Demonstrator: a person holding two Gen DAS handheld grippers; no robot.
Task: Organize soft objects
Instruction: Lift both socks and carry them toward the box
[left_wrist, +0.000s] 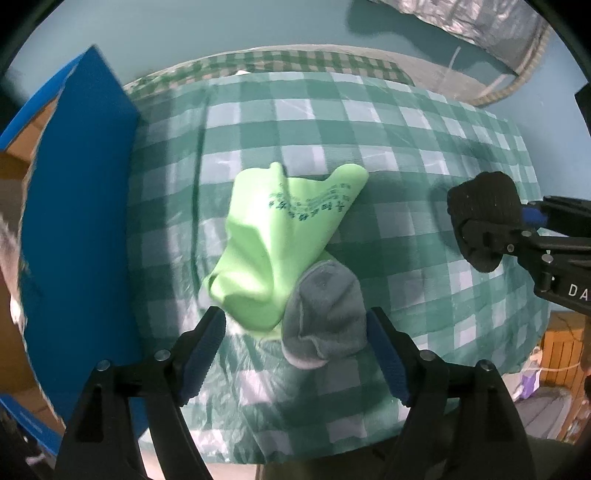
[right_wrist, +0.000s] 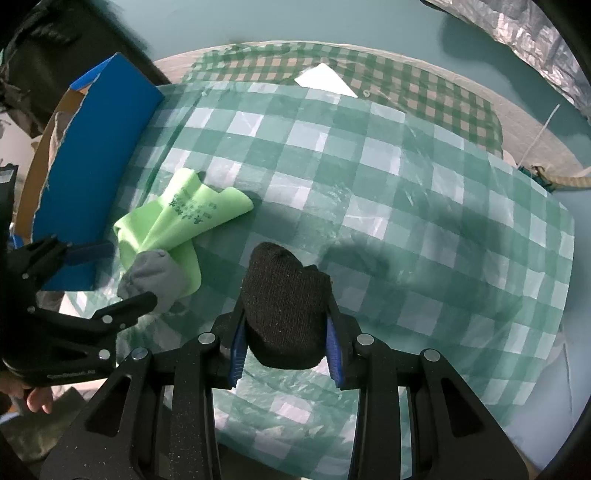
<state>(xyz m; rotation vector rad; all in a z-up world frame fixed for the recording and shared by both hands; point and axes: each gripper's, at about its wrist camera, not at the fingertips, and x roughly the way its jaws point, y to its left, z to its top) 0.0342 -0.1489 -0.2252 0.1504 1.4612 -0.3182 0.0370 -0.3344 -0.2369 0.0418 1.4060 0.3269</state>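
A light green cloth (left_wrist: 275, 236) with dark print lies on the green checked tablecloth (left_wrist: 406, 155). A rolled grey sock (left_wrist: 325, 321) lies on its near corner. My left gripper (left_wrist: 295, 354) is open, its jaws on either side of the sock and the cloth's edge. My right gripper (right_wrist: 286, 347) is shut on a rolled dark knit sock (right_wrist: 286, 302) and holds it above the table. In the left wrist view the right gripper (left_wrist: 484, 225) and the dark sock (left_wrist: 480, 199) are at the right. The right wrist view shows the green cloth (right_wrist: 177, 218), the grey sock (right_wrist: 155, 280) and the left gripper (right_wrist: 114, 273).
A blue cardboard box (left_wrist: 74, 221) stands open at the table's left edge, also in the right wrist view (right_wrist: 99, 151). A checked shirt (right_wrist: 369, 81) with a white paper (right_wrist: 325, 79) lies at the far side. A wicker basket (left_wrist: 561, 350) is beyond the right edge.
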